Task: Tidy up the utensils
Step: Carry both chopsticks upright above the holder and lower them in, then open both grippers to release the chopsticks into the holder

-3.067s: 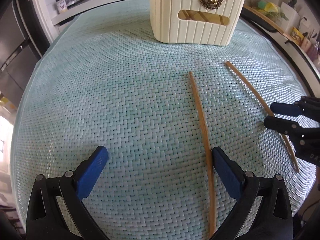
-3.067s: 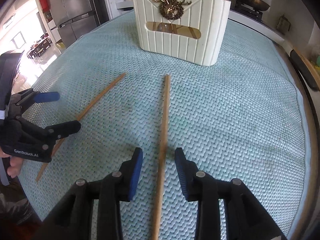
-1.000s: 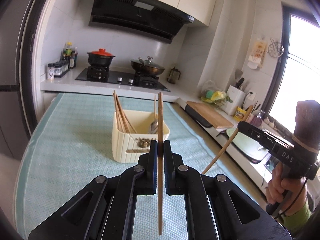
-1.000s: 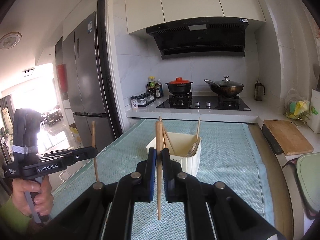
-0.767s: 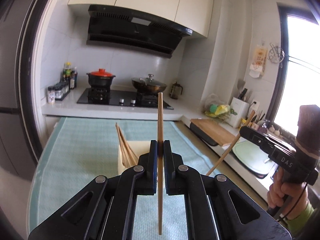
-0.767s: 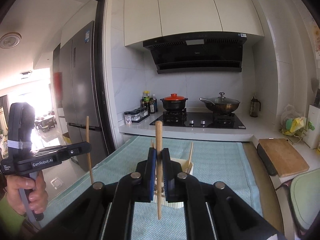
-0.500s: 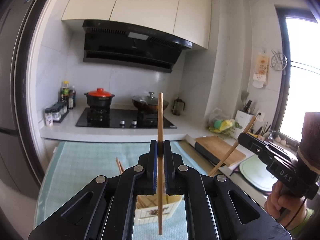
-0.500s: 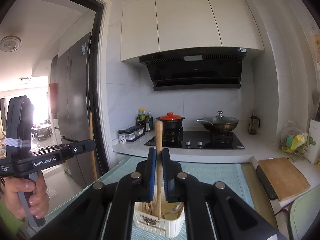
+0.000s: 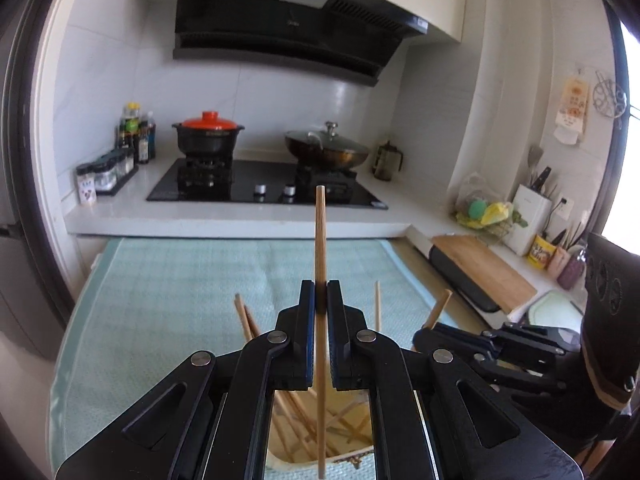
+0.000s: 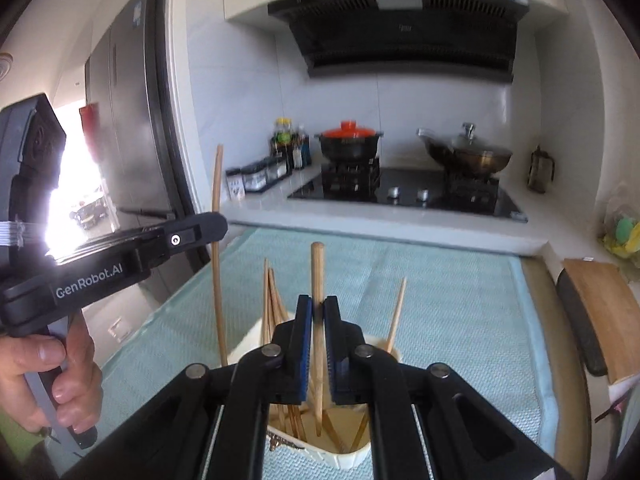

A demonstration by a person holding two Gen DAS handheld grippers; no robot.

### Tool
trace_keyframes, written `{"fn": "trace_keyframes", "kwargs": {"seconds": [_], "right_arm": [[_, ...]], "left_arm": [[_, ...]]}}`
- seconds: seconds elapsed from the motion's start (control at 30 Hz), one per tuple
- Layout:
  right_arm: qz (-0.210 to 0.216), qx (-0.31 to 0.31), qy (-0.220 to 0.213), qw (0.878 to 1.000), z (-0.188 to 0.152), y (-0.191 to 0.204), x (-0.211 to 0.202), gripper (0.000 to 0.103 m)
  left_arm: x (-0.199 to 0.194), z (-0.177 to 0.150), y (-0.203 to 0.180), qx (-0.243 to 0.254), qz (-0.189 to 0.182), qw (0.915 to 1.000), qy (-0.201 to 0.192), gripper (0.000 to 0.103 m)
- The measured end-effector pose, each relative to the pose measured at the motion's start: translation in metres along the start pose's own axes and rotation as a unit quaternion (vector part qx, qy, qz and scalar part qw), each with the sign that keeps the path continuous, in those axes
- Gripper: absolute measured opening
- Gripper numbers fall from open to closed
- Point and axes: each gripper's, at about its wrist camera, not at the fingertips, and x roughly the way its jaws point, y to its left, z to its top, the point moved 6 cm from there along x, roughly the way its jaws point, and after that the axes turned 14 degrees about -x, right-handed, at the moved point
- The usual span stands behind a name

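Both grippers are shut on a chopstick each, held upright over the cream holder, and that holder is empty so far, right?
Not quite. The left gripper and right gripper are each shut on an upright chopstick over the cream holder, but the holder is not empty: the right wrist view shows several chopsticks already standing in it.

Home kitchen: hob point(image 9: 264, 188), range hood point(image 9: 288, 28), fridge point(image 10: 120, 120).

Both wrist views looking forward and slightly down over the teal mat point(image 9: 168, 304) toward its far edge and the stove point(image 9: 264, 186) point(image 10: 404, 192) — close above the cream utensil holder point(image 10: 352, 454), shared by both.
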Motion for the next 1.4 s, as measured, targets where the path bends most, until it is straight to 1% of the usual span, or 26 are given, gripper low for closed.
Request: {"fn": "trace_keyframes", "kwargs": {"seconds": [0.07,0.13,0.2,0.27,0.33,0.4,0.47,0.53,0.6,0.7,0.8,0.9,1.03,1.23,1.3,1.33,1.37,1.4], "right_arm": [[0.011,0.010,0.040,0.999,-0.013,-0.002,0.024,0.007],[0.014,0.021,0.055,0.998,-0.019,-0.006,0.041,0.007],[0.017,0.037,0.059,0.997,-0.020,-0.012,0.051,0.007],[0.017,0.062,0.064,0.996,-0.021,-0.019,0.058,0.007],[0.015,0.071,0.059,0.996,-0.019,-0.022,0.058,0.007],[0.010,0.068,0.047,0.997,-0.015,-0.023,0.051,0.007],[0.013,0.063,0.030,0.997,-0.010,-0.022,0.039,0.007],[0.013,0.055,0.016,0.998,-0.003,-0.020,0.029,0.007],[0.012,0.050,0.006,0.999,0.003,-0.018,0.020,0.007],[0.007,0.042,-0.006,0.999,0.011,-0.016,0.009,0.007],[0.001,0.031,-0.012,0.999,0.016,-0.014,0.002,0.007],[-0.002,0.028,-0.010,1.000,0.016,-0.017,0.002,0.007],[-0.001,0.028,-0.003,1.000,0.012,-0.020,0.008,0.007],[0.024,0.047,0.040,0.998,0.000,-0.027,0.039,0.007],[0.032,0.057,0.055,0.996,-0.003,-0.028,0.051,0.007],[0.031,0.062,0.059,0.996,-0.004,-0.029,0.056,0.007],[0.031,0.067,0.060,0.995,-0.005,-0.030,0.059,0.008],[0.030,0.072,0.060,0.995,-0.006,-0.031,0.060,0.015]], "left_arm": [[0.018,-0.010,0.008,-0.001,0.011,0.9998,0.019,0.003],[0.033,-0.019,0.015,-0.007,0.017,0.9992,0.035,0.004],[0.048,-0.022,0.021,-0.013,0.026,0.9987,0.043,0.003],[0.058,-0.021,0.028,-0.030,0.030,0.9979,0.048,0.003],[0.057,-0.016,0.030,-0.051,0.020,0.9972,0.051,0.003],[0.048,-0.008,0.027,-0.053,0.009,0.9975,0.046,0.003],[0.034,0.002,0.021,-0.051,-0.003,0.9980,0.036,0.003],[0.019,0.015,0.014,-0.052,-0.015,0.9984,0.017,0.003],[0.006,0.029,0.008,-0.050,-0.021,0.9985,-0.010,0.003],[-0.007,0.046,-0.001,-0.029,-0.007,0.9975,-0.063,0.003],[-0.006,0.051,-0.006,-0.012,-0.001,0.9950,-0.100,0.003],[0.010,0.050,-0.004,-0.015,0.007,0.9940,-0.108,0.003],[0.036,0.038,0.008,-0.031,0.017,0.9941,-0.103,0.003],[0.077,0.007,0.029,-0.039,0.047,0.9967,-0.053,0.004],[0.085,0.001,0.034,-0.045,0.053,0.9968,-0.038,0.010],[0.087,-0.001,0.036,-0.049,0.053,0.9968,-0.032,0.024],[0.086,0.000,0.038,-0.054,0.055,0.9966,-0.031,0.045],[0.083,0.001,0.039,-0.059,0.056,0.9961,-0.034,0.055]]}}
